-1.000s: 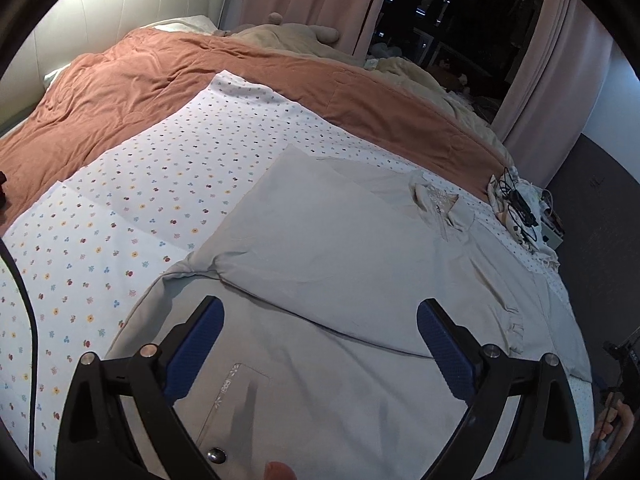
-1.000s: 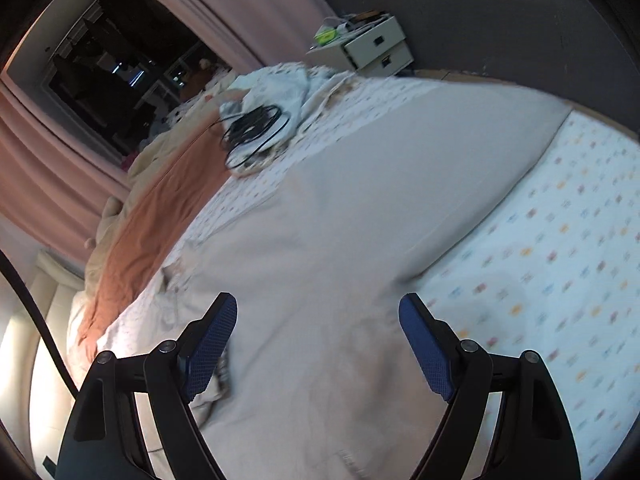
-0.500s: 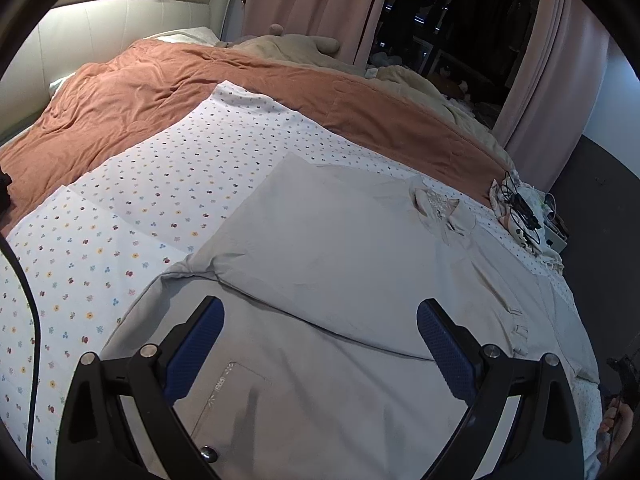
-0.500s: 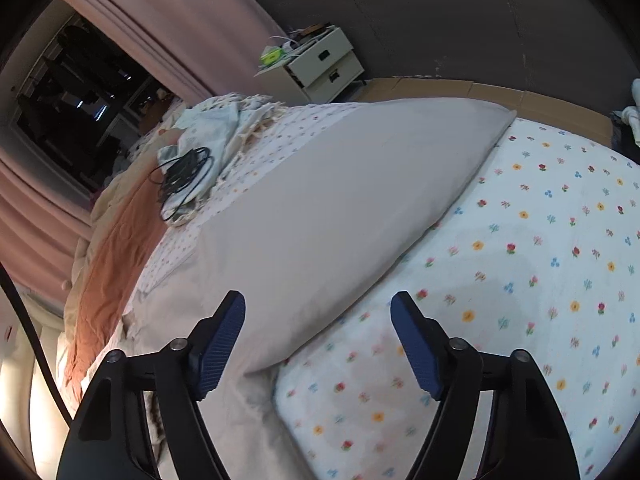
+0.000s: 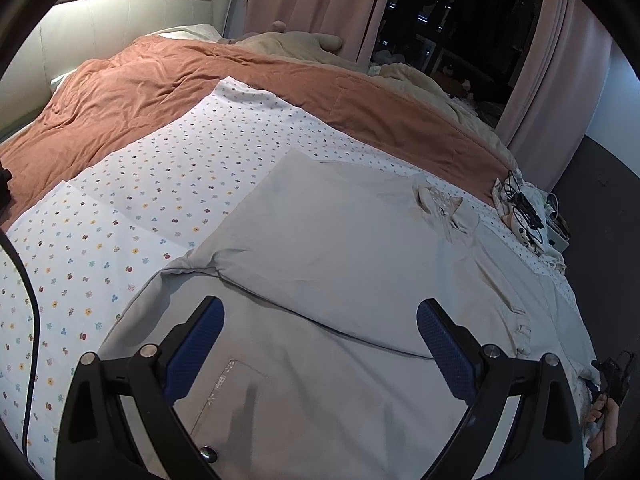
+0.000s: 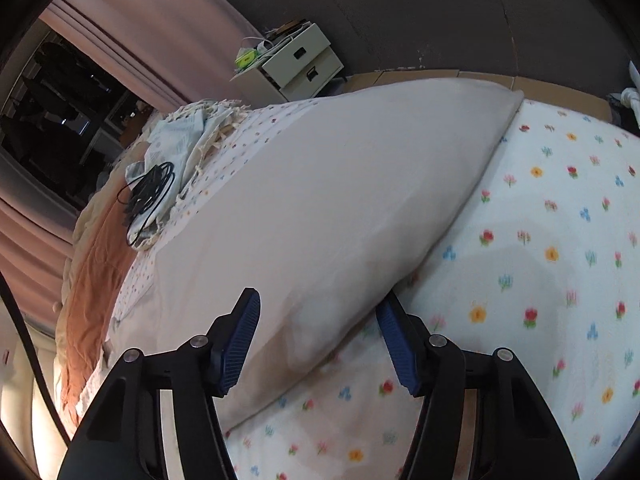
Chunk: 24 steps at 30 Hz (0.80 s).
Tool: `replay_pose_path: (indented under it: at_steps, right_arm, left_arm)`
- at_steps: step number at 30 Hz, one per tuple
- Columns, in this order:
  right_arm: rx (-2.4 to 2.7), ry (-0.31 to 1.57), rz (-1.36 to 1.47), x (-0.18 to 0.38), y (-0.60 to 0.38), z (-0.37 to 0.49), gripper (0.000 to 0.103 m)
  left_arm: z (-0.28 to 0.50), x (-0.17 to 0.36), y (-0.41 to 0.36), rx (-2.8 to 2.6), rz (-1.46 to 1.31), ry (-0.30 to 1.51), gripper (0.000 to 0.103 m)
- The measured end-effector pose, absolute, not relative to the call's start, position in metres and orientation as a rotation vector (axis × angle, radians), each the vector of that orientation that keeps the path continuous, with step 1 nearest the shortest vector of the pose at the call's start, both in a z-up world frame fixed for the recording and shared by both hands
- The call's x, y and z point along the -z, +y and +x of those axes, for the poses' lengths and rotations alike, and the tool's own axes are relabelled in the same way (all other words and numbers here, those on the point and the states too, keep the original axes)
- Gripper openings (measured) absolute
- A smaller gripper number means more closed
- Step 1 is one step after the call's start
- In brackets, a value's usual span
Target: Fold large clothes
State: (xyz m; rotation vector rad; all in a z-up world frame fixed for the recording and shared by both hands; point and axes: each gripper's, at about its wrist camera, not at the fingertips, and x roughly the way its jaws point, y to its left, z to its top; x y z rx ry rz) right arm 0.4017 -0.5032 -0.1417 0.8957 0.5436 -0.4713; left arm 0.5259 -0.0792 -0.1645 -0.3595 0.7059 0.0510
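While the pale grey shirt (image 5: 340, 264) lies spread flat on the flowered bedsheet (image 5: 132, 208), the relation that decides the next move is where its free sleeve sits against each hand. Seen from the right wrist, the long sleeve (image 6: 360, 184) runs as a straight band away from the right gripper (image 6: 318, 338), its long axis pointing ahead and to the right toward the cuff end (image 6: 516, 100) near the far edge of the bed. The near part of that band sits directly between the blue pads (image 6: 240, 340), whose jaws stand wide apart with one pad over the cloth and the other over the bare sheet, so nothing is clamped yet. From the left wrist, the left gripper (image 5: 320, 344) hovers over the lower body of the shirt, its jaws likewise spread wide and holding nothing, with the chest pocket (image 5: 232, 396) just below and the other sleeve already laid across the body as a fold line ahead of it. The collar (image 5: 440, 204) lies farther off to the right of this view. Judging from this layout, the right hand is plainly the nearer one to the unfolded sleeve, and the likely move is to close on its edge and carry it across the body, along a path crossways to the sleeve's length.
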Motion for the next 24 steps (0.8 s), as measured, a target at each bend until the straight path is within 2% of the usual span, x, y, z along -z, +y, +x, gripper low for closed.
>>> replay_pose_path:
  at_steps: [1, 3, 4, 10, 24]
  right_arm:
    - [0.508, 0.559, 0.881, 0.143, -0.506, 0.404, 0.024]
    - [0.55, 0.591, 0.875, 0.143, -0.51, 0.404, 0.009]
    - [0.542, 0.59, 0.879, 0.14, -0.51, 0.404, 0.005]
    - [0.547, 0.565, 0.724, 0.092, -0.482, 0.406, 0.001]
    - [0.312, 0.479, 0.553, -0.001, -0.379, 0.39, 0.001]
  left_arm:
    - [0.527, 0.166, -0.081, -0.054, -0.353, 0.71, 0.099]
    - [0.528, 0.169, -0.083, -0.058, -0.351, 0.721, 0.099]
    - [0.528, 0.17, -0.083, -0.058, -0.355, 0.724, 0.099]
    - [0.531, 0.176, -0.077, -0.067, -0.38, 0.736, 0.099]
    - [0.527, 0.189, -0.068, -0.064, -0.514, 0.749, 0.099]
